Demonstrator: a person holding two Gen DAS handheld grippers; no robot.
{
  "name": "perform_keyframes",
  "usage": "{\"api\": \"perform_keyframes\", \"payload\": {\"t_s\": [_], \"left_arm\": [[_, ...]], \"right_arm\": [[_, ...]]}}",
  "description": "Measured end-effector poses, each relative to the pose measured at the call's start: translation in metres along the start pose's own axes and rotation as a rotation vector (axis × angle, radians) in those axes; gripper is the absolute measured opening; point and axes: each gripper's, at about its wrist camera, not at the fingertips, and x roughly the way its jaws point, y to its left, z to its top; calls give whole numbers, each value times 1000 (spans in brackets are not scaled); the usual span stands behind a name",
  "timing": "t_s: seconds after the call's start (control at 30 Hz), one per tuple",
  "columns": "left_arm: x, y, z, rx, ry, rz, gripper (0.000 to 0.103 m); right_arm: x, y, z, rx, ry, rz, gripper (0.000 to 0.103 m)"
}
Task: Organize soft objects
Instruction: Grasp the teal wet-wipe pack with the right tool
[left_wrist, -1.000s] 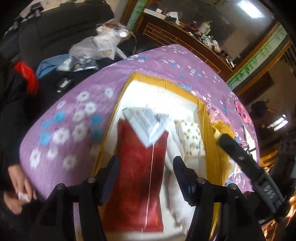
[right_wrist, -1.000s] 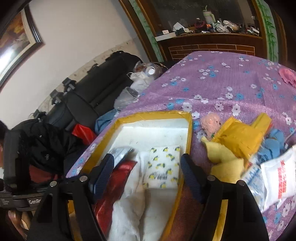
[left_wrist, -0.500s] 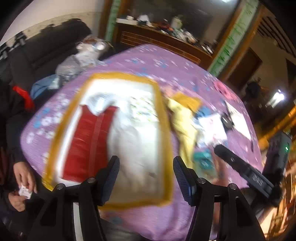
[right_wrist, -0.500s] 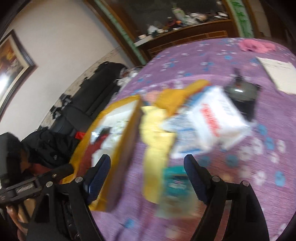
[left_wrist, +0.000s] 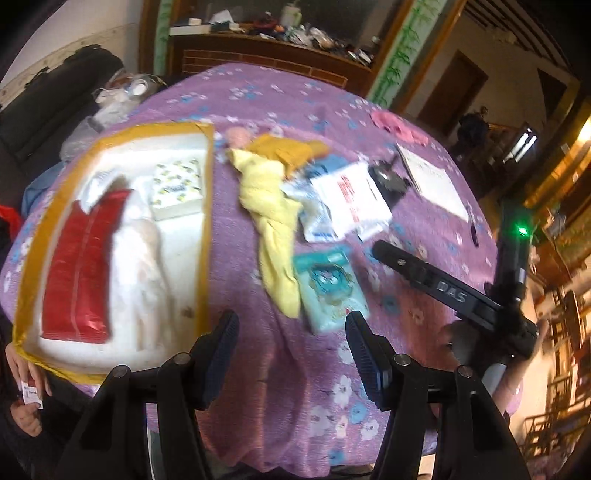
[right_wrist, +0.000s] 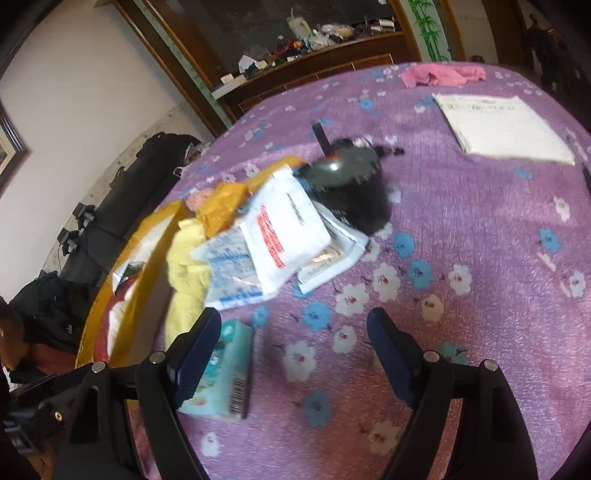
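Observation:
A yellow-rimmed box (left_wrist: 207, 206) on the purple flowered cloth holds a red pack (left_wrist: 79, 258), a white cloth and a lemon-print tissue pack (left_wrist: 177, 188). To its right lie a yellow cloth (left_wrist: 273, 221), a white pouch with red print (left_wrist: 351, 199) and a teal tissue pack (left_wrist: 328, 288). My left gripper (left_wrist: 291, 347) hangs open and empty above the cloth, just short of the teal pack. In the right wrist view the right gripper (right_wrist: 295, 350) is open and empty, with the teal pack (right_wrist: 221, 373) beside its left finger and the white pouch (right_wrist: 284, 229) farther off.
A black round device (right_wrist: 347, 184), a white paper pad (right_wrist: 502, 125) and a pink cloth (right_wrist: 439, 75) lie farther back on the table. A person's hand (left_wrist: 26, 398) holds a small card at the lower left. A dark sofa and a cluttered wooden shelf stand behind.
Both grippers have swung to the right, from over the box to the loose items on the cloth. The right gripper's jaws stand a little wider than before.

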Motion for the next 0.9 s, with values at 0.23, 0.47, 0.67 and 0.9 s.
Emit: {"api": "perform_keyframes", "payload": {"t_s": [0.23,0.47,0.67,0.9], "left_arm": [[24,-22,4,55,29,-2,63],[44,-24,16,62,30,-10,63],[50,4,21,-14,18,0,63],[47,9,17,20,0,4,63]], "right_arm": [[1,-3,-1,15,-15,-21,81],[-5,-6,-1,38,-50,-17,81],[-6,-1,-1,10,-67,-4,81],[-2,10,-2,-50,-44,36,81]]}}
